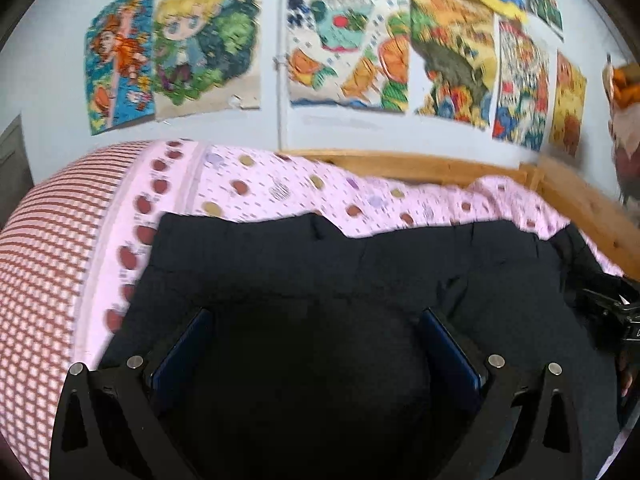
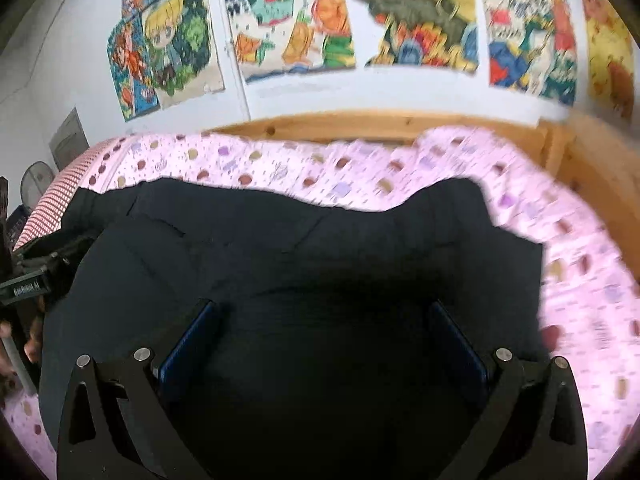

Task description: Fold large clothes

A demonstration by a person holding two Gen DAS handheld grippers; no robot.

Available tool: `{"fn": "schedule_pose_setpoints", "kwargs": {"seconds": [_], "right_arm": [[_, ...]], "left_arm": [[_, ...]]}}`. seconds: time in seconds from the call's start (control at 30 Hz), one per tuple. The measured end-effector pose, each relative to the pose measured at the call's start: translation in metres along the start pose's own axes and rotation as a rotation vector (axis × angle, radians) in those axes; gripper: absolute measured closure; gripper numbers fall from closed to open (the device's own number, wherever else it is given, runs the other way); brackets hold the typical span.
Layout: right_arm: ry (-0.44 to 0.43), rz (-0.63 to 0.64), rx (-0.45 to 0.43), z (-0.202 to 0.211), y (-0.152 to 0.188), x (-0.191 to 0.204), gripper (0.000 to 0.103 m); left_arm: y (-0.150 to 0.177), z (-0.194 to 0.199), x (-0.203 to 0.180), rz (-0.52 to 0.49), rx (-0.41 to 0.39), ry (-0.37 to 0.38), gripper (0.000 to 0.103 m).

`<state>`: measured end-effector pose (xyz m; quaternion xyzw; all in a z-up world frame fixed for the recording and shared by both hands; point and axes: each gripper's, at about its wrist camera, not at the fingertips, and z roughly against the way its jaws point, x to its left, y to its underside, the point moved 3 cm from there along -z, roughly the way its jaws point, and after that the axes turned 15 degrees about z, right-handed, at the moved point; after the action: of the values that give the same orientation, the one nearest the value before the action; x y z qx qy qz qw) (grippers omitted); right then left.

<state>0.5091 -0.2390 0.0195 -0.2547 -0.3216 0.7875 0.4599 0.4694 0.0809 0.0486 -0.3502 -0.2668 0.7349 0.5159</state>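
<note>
Black garment (image 1: pixel 320 272), matte and creased, lies under both spread-fingered grippers, left (image 1: pixel 316 344) and right (image 2: pixel 320 340); pink dotted bedsheet (image 2: pixel 360 168) and wooden bed frame (image 2: pixel 380 124) lie ahead.

- A pink sheet (image 1: pixel 328 192) with coloured spots is covering the bed, rumpling along the far edge.
- A red-and-white checked cover (image 1: pixel 44 248) is lying over the left end of the bed.
- A wooden bed frame (image 2: pixel 384 126) is running along the far edge and turning at the right corner.
- Colourful cartoon posters (image 1: pixel 168 44) are hanging in a row on the pale wall (image 1: pixel 48 68) behind the bed.
- A fan (image 2: pixel 36 186) is standing past the bed's left end.
</note>
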Motion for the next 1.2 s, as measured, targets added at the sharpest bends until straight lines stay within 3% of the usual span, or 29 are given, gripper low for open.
{"fn": "schedule_pose_setpoints", "kwargs": {"seconds": [0.23, 0.5, 0.63, 0.8, 1.2], "right_arm": [[0.112, -0.037, 0.005, 0.032, 0.013, -0.049, 0.001], [0.085, -0.153, 0.087, 0.02, 0.047, -0.087, 0.001], [-0.003, -0.223, 0.127, 0.003, 0.066, -0.093, 0.001], [-0.075, -0.276, 0.125, -0.016, 0.081, -0.092, 0.001], [-0.128, -0.303, 0.044, -0.024, 0.095, -0.092, 0.001]], "left_arm": [[-0.016, 0.021, 0.04, 0.049, -0.008, -0.046, 0.0], [-0.014, 0.009, 0.091, 0.108, 0.075, -0.115, 0.0], [-0.005, -0.007, 0.107, 0.152, 0.164, -0.058, 0.0], [0.005, -0.022, 0.111, 0.174, 0.212, -0.002, 0.0], [0.018, -0.036, 0.111, 0.184, 0.226, 0.086, 0.0]]}}
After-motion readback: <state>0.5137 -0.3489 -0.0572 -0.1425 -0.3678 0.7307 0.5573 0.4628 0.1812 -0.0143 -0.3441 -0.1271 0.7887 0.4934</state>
